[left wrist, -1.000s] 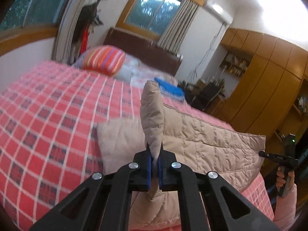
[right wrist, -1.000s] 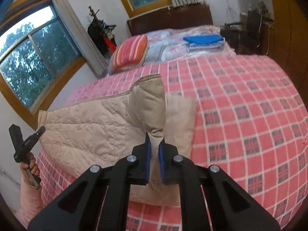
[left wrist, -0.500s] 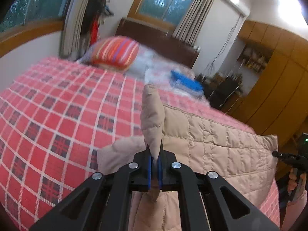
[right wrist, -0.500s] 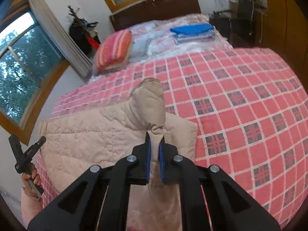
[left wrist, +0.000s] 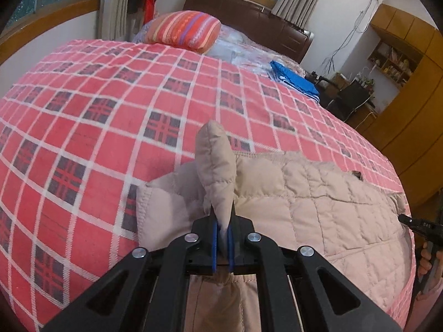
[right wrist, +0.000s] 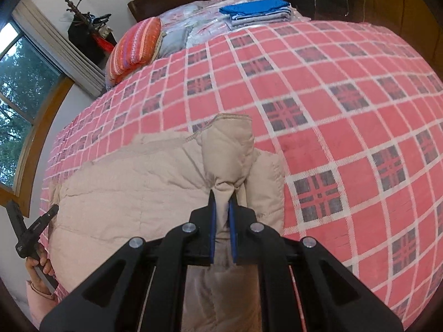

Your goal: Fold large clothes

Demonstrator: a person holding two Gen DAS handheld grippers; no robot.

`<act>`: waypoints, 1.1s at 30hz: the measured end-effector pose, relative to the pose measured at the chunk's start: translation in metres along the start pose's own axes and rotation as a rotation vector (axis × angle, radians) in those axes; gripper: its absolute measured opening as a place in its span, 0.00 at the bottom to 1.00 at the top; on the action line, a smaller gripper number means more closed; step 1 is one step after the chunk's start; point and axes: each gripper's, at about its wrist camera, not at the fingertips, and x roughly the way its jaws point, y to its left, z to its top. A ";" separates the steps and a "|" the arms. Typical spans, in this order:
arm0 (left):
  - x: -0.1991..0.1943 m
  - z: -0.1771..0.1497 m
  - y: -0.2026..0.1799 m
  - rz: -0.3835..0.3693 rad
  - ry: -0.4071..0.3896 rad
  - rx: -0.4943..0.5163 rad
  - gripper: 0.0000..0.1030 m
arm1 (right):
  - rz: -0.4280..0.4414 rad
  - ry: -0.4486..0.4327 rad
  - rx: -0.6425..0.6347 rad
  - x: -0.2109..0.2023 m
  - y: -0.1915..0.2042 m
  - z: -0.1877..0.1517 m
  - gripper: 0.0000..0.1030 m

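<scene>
Two hand-held grippers, left [left wrist: 223, 244], right [right wrist: 222, 238], clamping beige quilted jacket [left wrist: 318, 193]

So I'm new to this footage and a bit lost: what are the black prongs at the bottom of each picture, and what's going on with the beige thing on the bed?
No robot here: a person holds a hand-held gripper in each hand, each with a fisheye camera looking along its two fingers. One picture is from the left gripper, the other from the right gripper. Each is shut on a bunched edge of a beige quilted jacket lying on a red checked bedspread. At each picture's edge you glimpse the other gripper. Further back are a striped pillow and folded blue cloth.
</scene>
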 end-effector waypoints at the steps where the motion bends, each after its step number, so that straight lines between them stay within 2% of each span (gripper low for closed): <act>1: 0.000 -0.001 0.001 0.000 0.002 -0.002 0.06 | -0.002 0.004 -0.001 0.001 0.000 0.000 0.08; 4: -0.003 0.000 0.002 0.014 0.011 -0.012 0.16 | -0.005 -0.001 -0.006 -0.002 0.000 -0.002 0.13; 6: -0.012 0.002 0.005 -0.008 0.018 -0.031 0.27 | 0.008 -0.008 -0.002 -0.011 -0.001 -0.002 0.25; 7: -0.018 0.003 0.007 -0.029 0.018 -0.041 0.37 | 0.017 -0.013 -0.003 -0.016 -0.001 -0.002 0.38; 8: -0.026 0.002 0.008 -0.049 0.013 -0.050 0.46 | 0.017 -0.025 -0.009 -0.025 0.000 -0.004 0.43; 10: -0.047 0.000 0.010 -0.076 -0.010 -0.051 0.53 | 0.022 -0.049 -0.037 -0.045 0.000 -0.011 0.43; 11: -0.061 -0.004 0.010 -0.075 -0.022 -0.033 0.60 | 0.030 -0.058 -0.049 -0.053 0.000 -0.015 0.43; 14: -0.094 -0.024 0.002 -0.077 -0.039 0.048 0.70 | 0.040 -0.079 -0.093 -0.081 0.001 -0.037 0.43; 19: -0.117 -0.073 -0.001 -0.074 -0.020 0.125 0.72 | 0.058 -0.046 -0.148 -0.095 -0.002 -0.087 0.43; 23: -0.114 -0.098 0.006 -0.082 0.001 0.091 0.71 | 0.074 -0.009 -0.137 -0.088 -0.010 -0.118 0.43; 27: -0.106 -0.106 0.011 -0.099 0.016 0.049 0.70 | 0.106 0.013 -0.114 -0.079 -0.016 -0.129 0.39; 30: -0.101 -0.110 0.016 -0.058 0.022 0.012 0.70 | 0.132 0.028 -0.104 -0.074 -0.016 -0.134 0.36; 33: -0.099 -0.110 0.022 -0.064 0.021 -0.036 0.70 | 0.128 0.025 -0.119 -0.074 -0.013 -0.133 0.31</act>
